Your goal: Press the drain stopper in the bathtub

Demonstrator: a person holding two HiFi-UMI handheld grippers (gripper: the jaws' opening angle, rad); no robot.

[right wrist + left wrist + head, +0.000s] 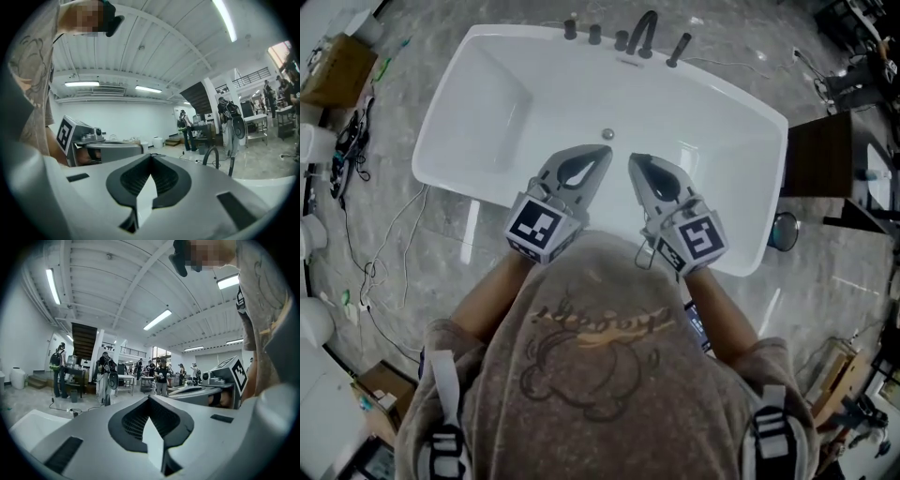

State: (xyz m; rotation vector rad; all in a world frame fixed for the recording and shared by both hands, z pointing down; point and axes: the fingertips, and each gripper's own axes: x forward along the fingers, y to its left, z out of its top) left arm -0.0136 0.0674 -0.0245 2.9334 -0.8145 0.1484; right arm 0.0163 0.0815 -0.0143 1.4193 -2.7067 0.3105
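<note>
Head view: round silvery drain stopper (607, 135) on white bathtub (712, 103) floor; left gripper (602, 154) & right gripper (635, 159) jaws clenched, empty.

**Drain stopper on the floor of an empty white bathtub**

The bathtub (448, 178) is white and glossy, rectangular with rounded corners and a broad flat rim. It stands on a grey marbled floor and looks dry. The drain stopper (607, 134) is a small round metallic disc lying flat on the tub's floor, about midway between the two short ends. Whether it is pressed down cannot be told.
</note>
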